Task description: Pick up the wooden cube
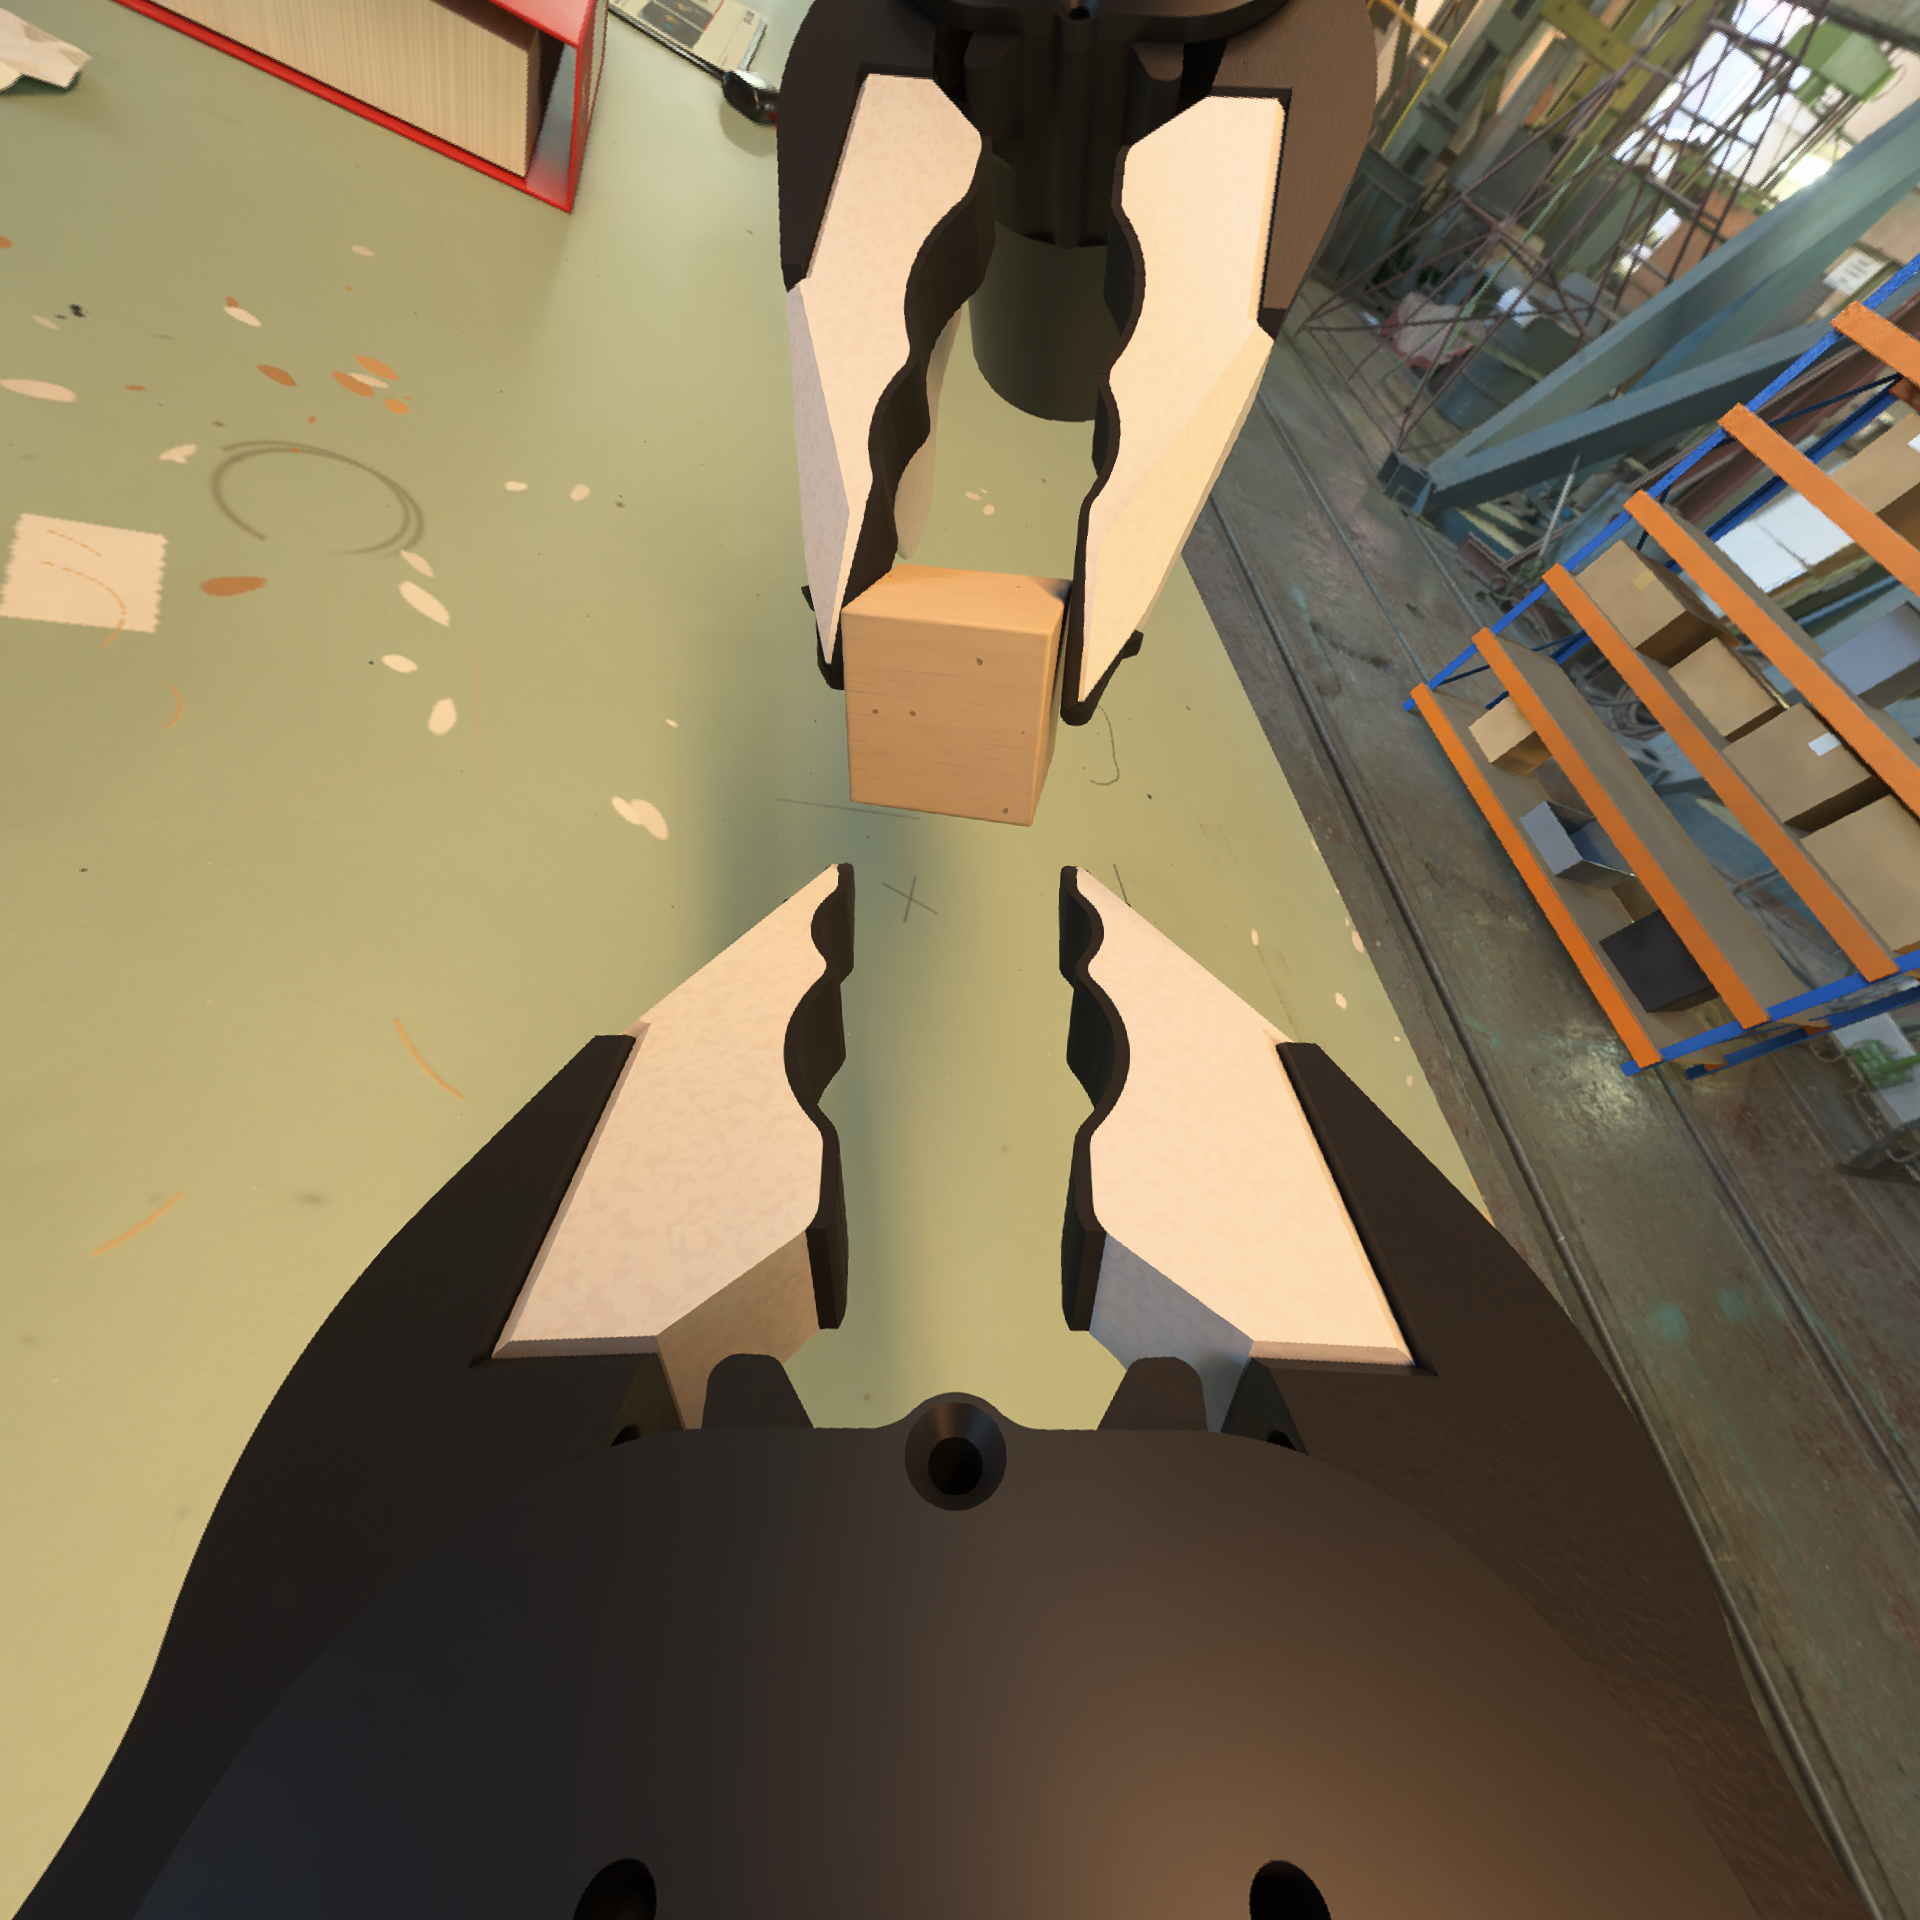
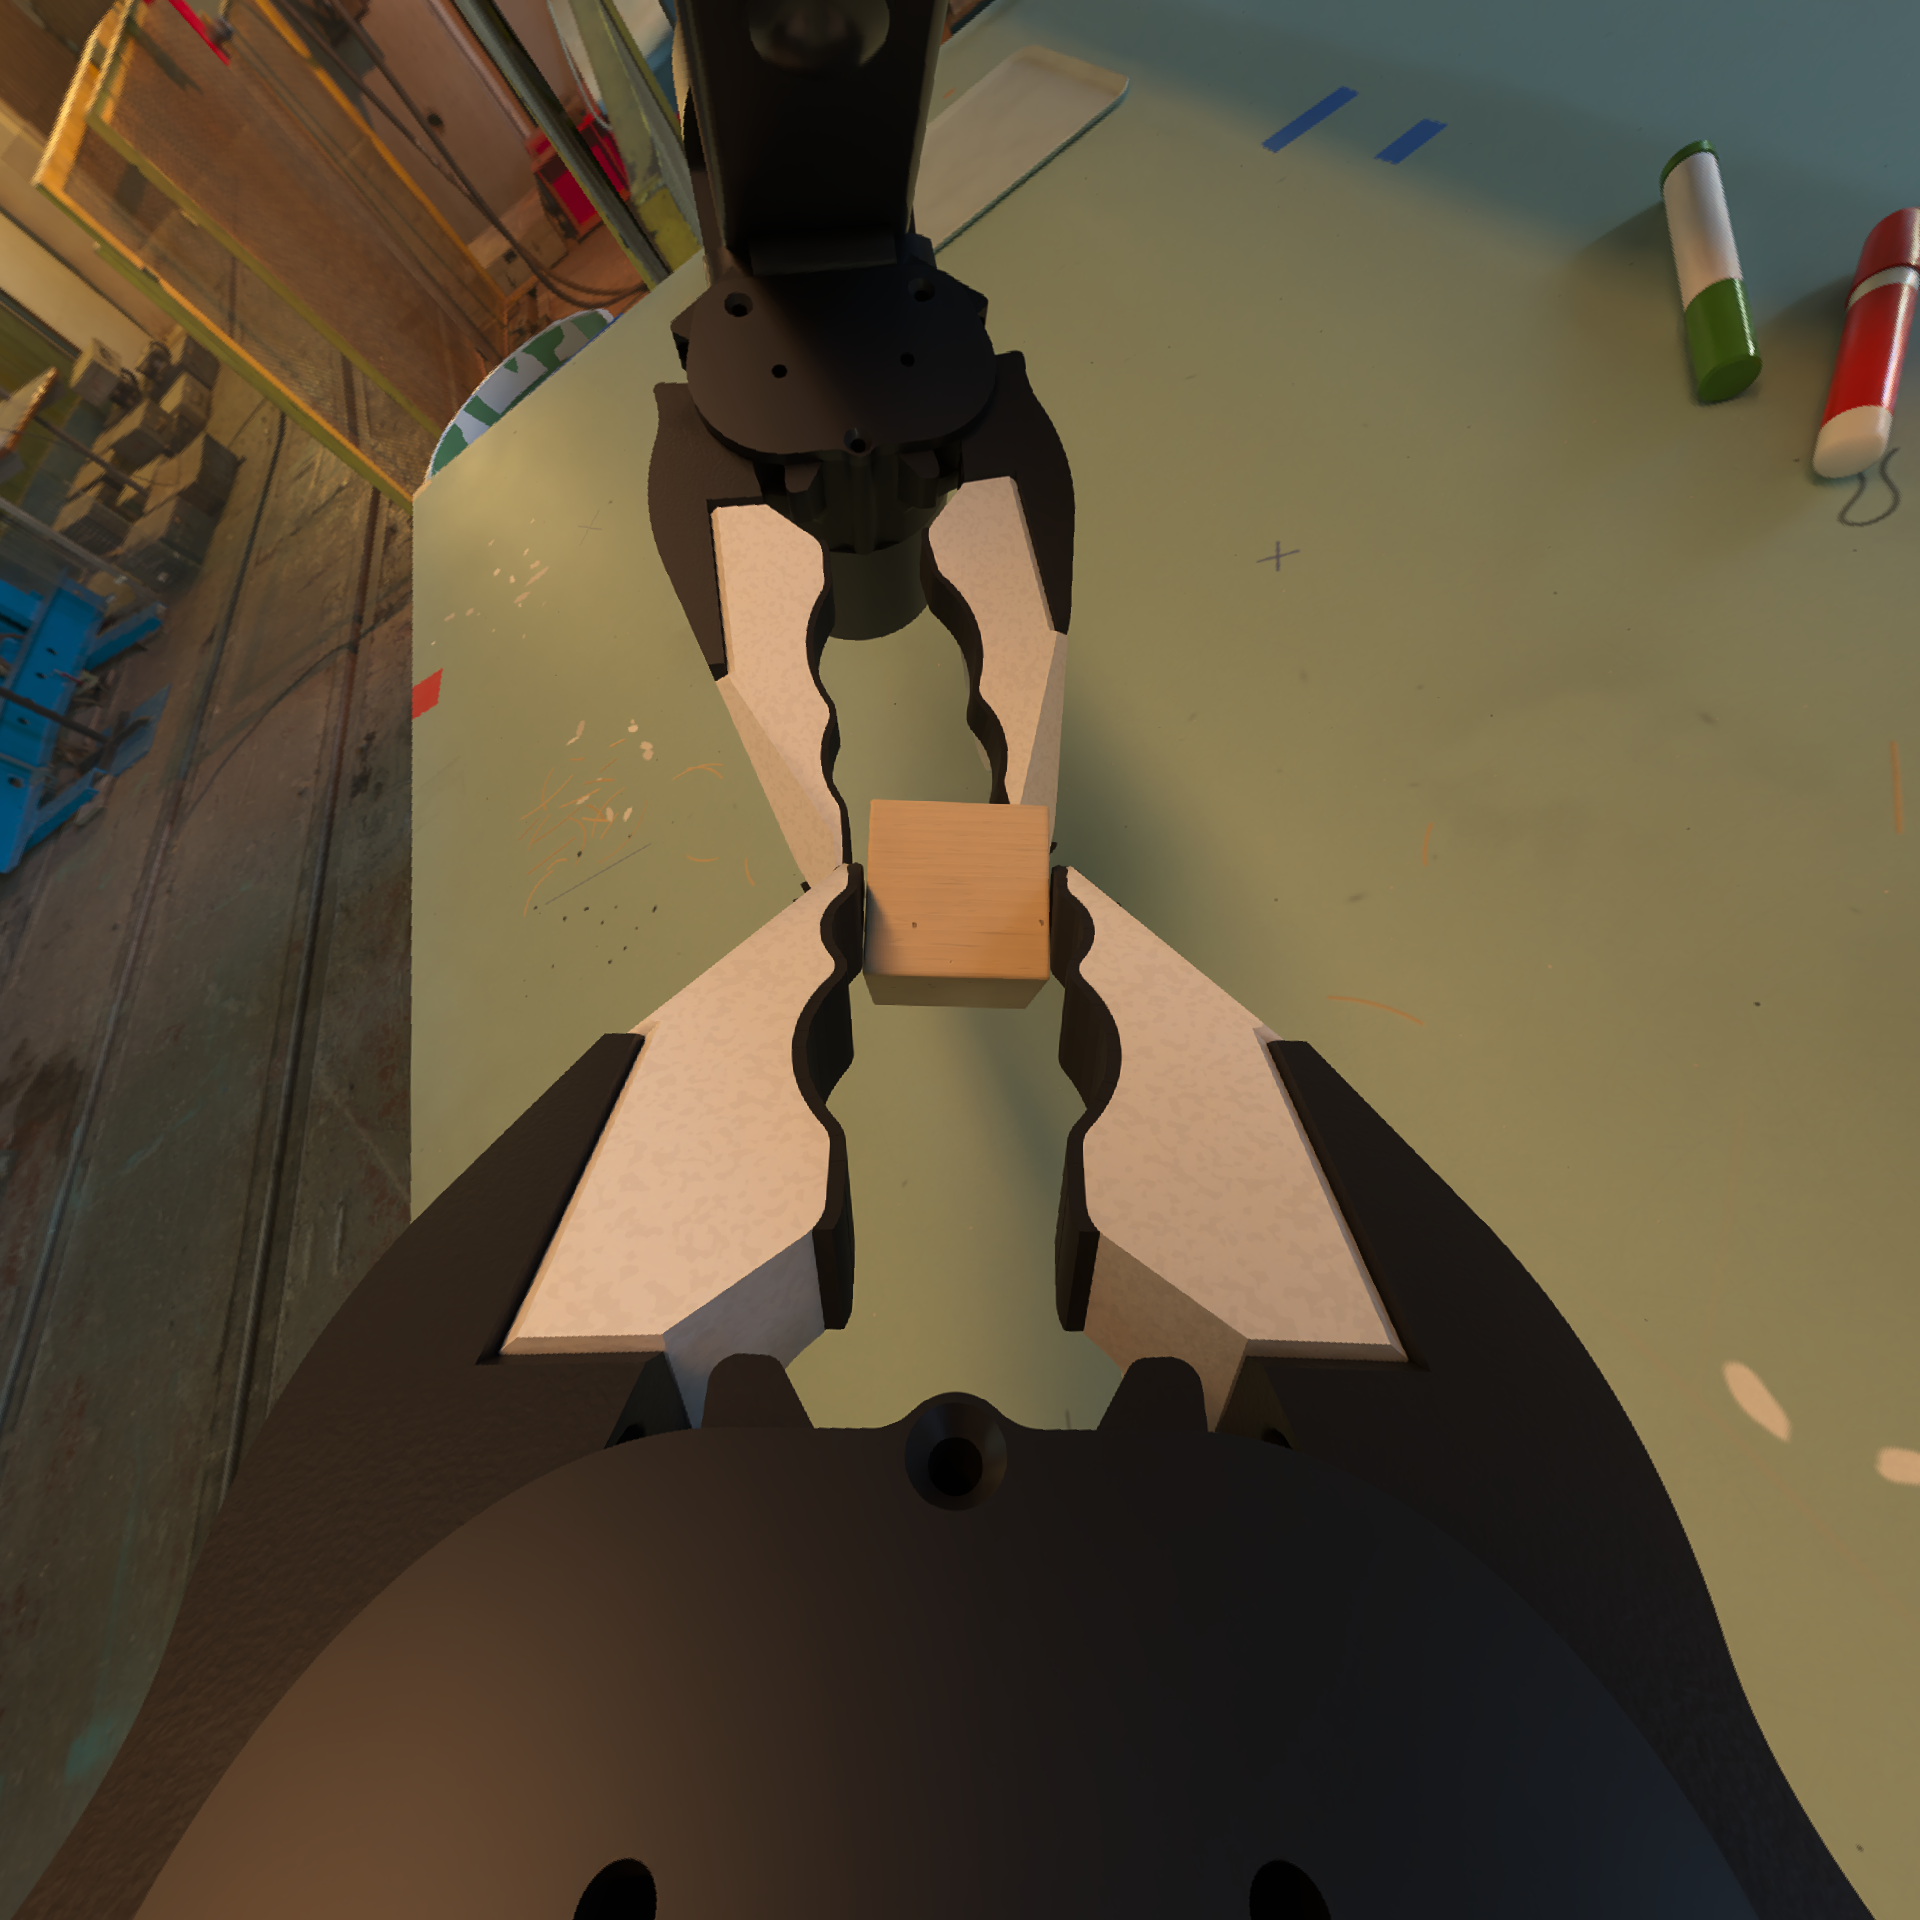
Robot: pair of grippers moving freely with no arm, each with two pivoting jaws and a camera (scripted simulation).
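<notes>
The wooden cube [image 2: 956,904] sits between the fingertips of my right gripper [image 2: 956,873], whose pads touch both of its sides over the green table [image 2: 1351,779]. I cannot tell whether the cube is off the surface. In the left wrist view the cube [image 1: 951,696] shows just ahead, gripped from the far side by the right gripper's fingers [image 1: 862,364]. My left gripper [image 1: 956,868] is open and empty, its tips a short way in front of the cube. Its fingers [image 2: 779,675] face me in the right wrist view.
A red-framed wooden box [image 1: 416,83] stands at the far left. A green-and-white marker [image 2: 1709,270], a red marker [image 2: 1870,343] and a white tray [image 2: 1013,135] lie on the table. The table edge [image 1: 1299,831] runs close beside the cube.
</notes>
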